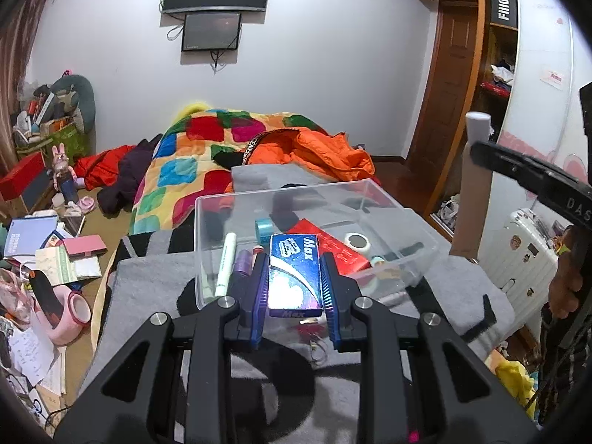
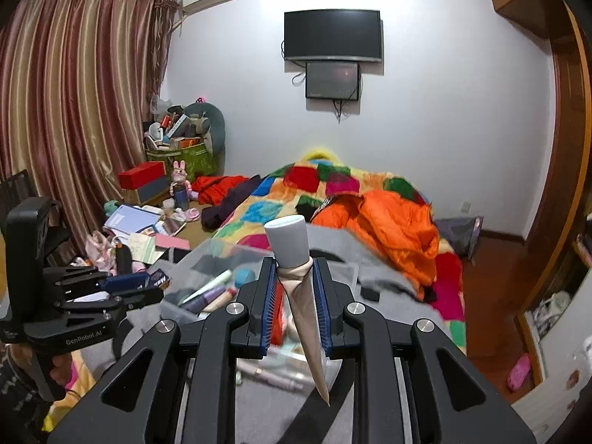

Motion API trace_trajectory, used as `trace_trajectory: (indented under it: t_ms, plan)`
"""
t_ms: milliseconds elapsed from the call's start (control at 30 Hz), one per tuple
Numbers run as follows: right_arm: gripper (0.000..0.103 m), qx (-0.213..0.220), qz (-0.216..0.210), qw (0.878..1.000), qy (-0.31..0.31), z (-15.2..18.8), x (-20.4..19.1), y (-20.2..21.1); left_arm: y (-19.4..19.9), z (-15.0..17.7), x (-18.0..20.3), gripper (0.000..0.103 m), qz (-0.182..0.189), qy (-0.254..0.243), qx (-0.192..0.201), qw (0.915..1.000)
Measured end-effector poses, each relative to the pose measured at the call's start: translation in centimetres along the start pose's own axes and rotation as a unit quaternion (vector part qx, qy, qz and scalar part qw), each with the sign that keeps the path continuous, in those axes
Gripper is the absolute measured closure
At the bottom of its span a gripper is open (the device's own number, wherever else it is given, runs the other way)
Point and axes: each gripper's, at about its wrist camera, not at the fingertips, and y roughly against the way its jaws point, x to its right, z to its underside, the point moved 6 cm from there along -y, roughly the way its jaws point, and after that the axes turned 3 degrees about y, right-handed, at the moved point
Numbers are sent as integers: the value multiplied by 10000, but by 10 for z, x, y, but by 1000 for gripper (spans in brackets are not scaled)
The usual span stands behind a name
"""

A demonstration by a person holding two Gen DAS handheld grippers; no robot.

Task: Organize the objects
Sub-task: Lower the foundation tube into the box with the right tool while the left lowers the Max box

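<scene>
Cluttered bedroom surroundings are seen in both wrist views: a white wall carrying a black wall-mounted television (image 2: 332, 36) with a smaller dark screen (image 2: 332, 80) beneath it, and striped red-and-gold curtains (image 2: 74, 111) at the left. A bed covered by a multicoloured patchwork quilt (image 1: 192, 170) is strewn with an orange padded jacket (image 1: 314, 151), and a grey blanket (image 1: 148, 277) is spread over its near end. A clear rectangular plastic storage box (image 1: 392, 199) is set on that blanket; a red flat carton (image 1: 333, 248), a white-and-green marker pen (image 1: 226, 262), a blue tape roll (image 1: 263, 229) and a white tape roll (image 1: 357, 241) are seen inside it. The left gripper (image 1: 295, 270) is clamped on a blue rectangular box printed "Max" (image 1: 295, 273), held above the box's near wall. The right gripper (image 2: 295, 296) is closed on a beige squeeze tube with a grey cylindrical cap (image 2: 298, 285), cap uppermost and crimped end hanging below the fingers, held above the box's right-hand end. A pink rabbit figurine (image 2: 180, 177) is seen on the floor by the curtains.
</scene>
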Motion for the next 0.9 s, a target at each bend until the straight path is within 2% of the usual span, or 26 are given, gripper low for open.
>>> trace_trajectory:
  t_ms: [267,500,600,733,900]
  plan:
    - [85,-51,188,9986,499,-9,-22,-34,-26,-3,-19,76,59,295,-236,9993]
    - [85,-495,398,9928,1019,10,-43,-86,-55,1,-29,76,-27,368,-495,9981]
    - [85,-706,266,9911,1094,21,-51,-102,-66,5,-32,76,60,456,-626,9970]
    - [85,-931,-76,9908,977,32,-55,-114,-73,8,-33,76,1,428,-686,9967]
    - [85,-1001,-317,9912,806,39,-57,-116,-69,7,-32,76,50,436,-656,9969]
